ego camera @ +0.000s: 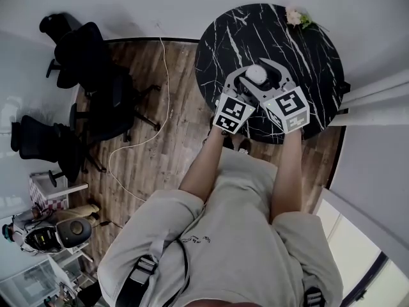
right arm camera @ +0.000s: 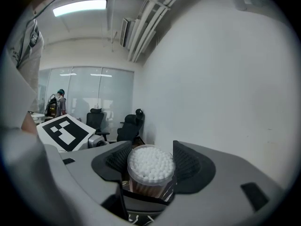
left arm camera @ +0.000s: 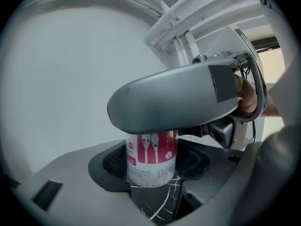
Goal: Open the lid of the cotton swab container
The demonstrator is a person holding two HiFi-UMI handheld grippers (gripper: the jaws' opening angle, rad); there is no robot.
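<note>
Left gripper view: both jaws gripping the swab tub

I am clamping my left gripper (left arm camera: 151,169) on the lower body of the cotton swab container (left arm camera: 150,158), which is standing upright on the black marble table (left arm camera: 156,202). My right gripper (right arm camera: 150,169) is pinching its top end, with white swab heads showing between the pads.

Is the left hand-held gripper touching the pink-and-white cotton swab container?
Touching. Left gripper view: left hand-held gripper pads press both sides of the pink-and-white cotton swab container.
</note>
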